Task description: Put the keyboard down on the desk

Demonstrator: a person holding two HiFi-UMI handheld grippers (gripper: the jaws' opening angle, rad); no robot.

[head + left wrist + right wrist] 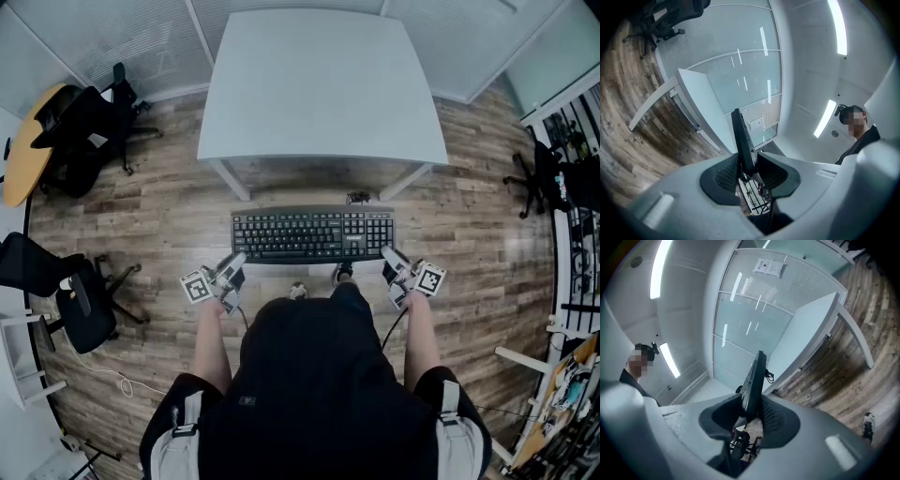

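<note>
You hold the keyboard (312,234) at mid-frame, its left end clamped in your left tongs (233,265), its right end in your right tongs (390,259), just below the white table (319,84) at the top.

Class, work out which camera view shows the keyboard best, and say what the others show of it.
The head view: it shows the whole keyboard from above, keys included, held short of the desk by the left gripper and right gripper. Each gripper view shows only its edge, clamped between that gripper's jaws.
</note>
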